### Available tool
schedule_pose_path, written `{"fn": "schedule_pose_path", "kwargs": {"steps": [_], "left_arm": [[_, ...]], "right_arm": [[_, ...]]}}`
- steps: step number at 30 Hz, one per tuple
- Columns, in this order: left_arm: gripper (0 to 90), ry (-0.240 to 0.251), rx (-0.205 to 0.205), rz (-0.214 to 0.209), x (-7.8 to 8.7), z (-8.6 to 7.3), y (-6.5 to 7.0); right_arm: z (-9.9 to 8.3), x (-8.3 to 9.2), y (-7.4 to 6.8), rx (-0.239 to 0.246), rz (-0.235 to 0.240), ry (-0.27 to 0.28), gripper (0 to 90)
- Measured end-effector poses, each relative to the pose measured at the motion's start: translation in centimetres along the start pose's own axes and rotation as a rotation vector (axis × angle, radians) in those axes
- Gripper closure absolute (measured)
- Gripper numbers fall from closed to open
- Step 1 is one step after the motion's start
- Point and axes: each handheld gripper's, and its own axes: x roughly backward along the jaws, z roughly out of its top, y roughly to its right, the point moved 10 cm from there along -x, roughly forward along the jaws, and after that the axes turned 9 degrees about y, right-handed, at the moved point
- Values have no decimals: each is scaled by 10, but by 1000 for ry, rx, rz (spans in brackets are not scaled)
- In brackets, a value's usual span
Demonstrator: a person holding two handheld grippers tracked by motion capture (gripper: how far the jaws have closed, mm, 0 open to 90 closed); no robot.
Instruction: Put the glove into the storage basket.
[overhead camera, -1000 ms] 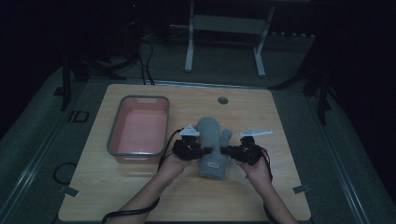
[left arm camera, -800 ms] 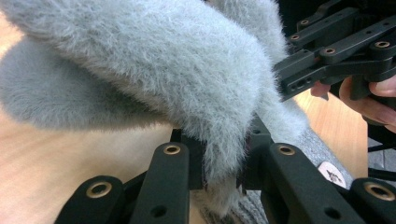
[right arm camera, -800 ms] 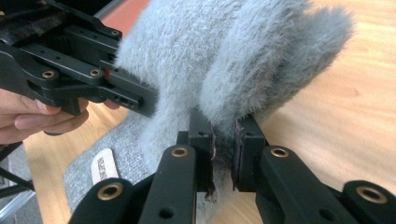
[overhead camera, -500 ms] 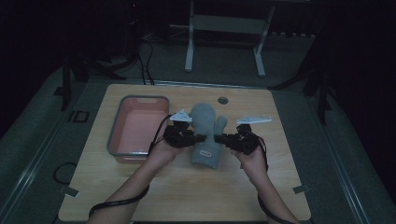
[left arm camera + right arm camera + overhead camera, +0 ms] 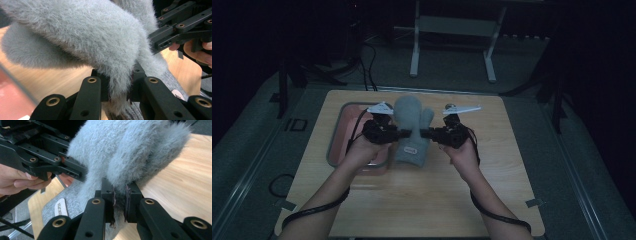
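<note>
Grey fuzzy mitten (image 5: 412,131) held up above the wooden table (image 5: 512,165), fingertip end pointing away from the person, thumb toward the right, cuff with a small label hanging toward the person. Left gripper (image 5: 403,133) clamped on the mitten's left edge, jaws pinching the fuzzy fabric tight, seen close in the left gripper view (image 5: 119,90). Right gripper (image 5: 424,133) clamped on the right edge below the thumb, fabric squeezed between its pads (image 5: 119,205). Pink tray (image 5: 343,131) on the table just left of the mitten, behind the left hand (image 5: 361,150).

Pink tray (image 5: 343,131) on wooden table (image 5: 507,165), left side.
</note>
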Motion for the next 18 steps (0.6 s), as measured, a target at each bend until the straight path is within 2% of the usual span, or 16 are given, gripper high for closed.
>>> {"fn": "schedule_pose_path", "kwargs": {"steps": [12,18], "left_arm": [[773,-6,0,81,55,-4,-43],[773,-13,23,130,79,-9,-64]], "right_arm": [[22,-57,-36,36,57,-21,812],[29,-87,-51,47,86,-38,811]]}}
